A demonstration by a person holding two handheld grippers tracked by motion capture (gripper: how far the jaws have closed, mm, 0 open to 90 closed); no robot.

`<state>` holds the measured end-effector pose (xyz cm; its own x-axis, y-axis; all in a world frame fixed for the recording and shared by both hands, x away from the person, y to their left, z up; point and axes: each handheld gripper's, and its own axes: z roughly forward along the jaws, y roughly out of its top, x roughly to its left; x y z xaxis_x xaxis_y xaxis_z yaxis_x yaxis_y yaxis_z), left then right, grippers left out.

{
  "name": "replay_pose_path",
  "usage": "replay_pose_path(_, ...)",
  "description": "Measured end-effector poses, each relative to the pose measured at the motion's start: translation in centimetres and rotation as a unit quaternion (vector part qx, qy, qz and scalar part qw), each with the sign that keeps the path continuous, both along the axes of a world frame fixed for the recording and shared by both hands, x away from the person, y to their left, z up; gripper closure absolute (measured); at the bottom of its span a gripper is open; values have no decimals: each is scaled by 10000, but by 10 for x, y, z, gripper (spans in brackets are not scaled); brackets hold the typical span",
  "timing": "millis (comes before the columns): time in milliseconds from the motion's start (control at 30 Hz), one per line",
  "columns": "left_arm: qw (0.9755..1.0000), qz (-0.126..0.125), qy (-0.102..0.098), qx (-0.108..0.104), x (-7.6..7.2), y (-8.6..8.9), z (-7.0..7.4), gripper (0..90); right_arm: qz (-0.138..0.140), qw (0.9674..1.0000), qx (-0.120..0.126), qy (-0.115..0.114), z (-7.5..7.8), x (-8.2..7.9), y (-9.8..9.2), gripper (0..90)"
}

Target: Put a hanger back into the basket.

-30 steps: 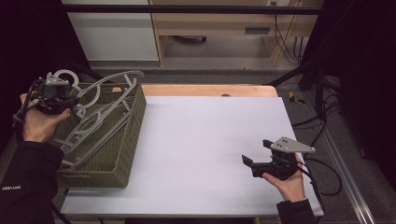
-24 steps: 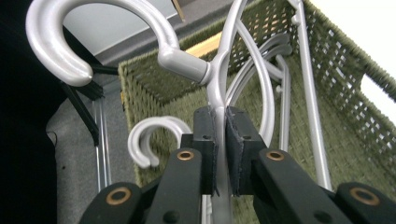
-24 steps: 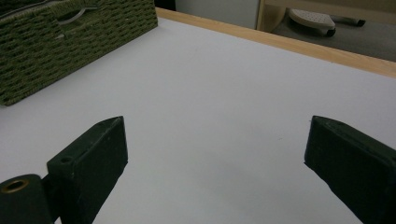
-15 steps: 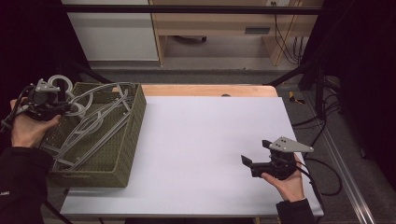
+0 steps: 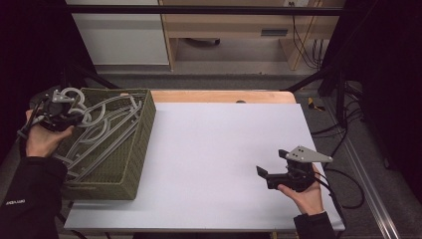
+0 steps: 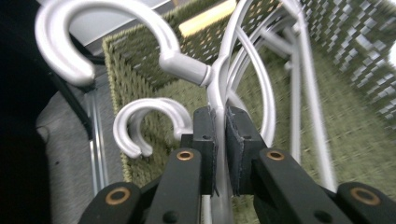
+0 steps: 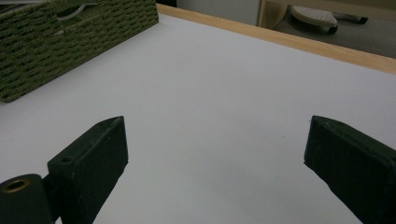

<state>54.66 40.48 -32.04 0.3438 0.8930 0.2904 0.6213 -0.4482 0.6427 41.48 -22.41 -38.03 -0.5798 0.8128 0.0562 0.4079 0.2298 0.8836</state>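
- Silver plastic hanger [image 6: 219, 88] sat pinched between the pads of my left gripper [image 6: 220, 140], above the green woven basket [image 5: 134, 149] at the table's left edge.
- My right gripper [image 5: 272, 172] hovered wide open and empty over the white tabletop [image 5: 224, 149].

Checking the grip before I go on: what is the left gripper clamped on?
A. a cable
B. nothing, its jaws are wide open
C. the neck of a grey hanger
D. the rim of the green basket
C: in the left gripper view the left gripper has its pads pressed on the hanger just below its hook, over the woven basket.
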Motion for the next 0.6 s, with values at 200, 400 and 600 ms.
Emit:
replay_pose_path(200, 9994, 49, 136, 305, 10, -12, -20, 825, -2, 10000, 6, -13, 0, 0, 0, 68)
replay_pose_path(400, 9996, 130, 82, 226, 10, -9, -25, 820, 6, 10000, 13, -11, 0, 0, 0, 69)
replay_pose_path(600, 9997, 210, 122, 65, 7, -1, -28, 806, 15, 10000, 30, -41, 2, -1, -2, 69)
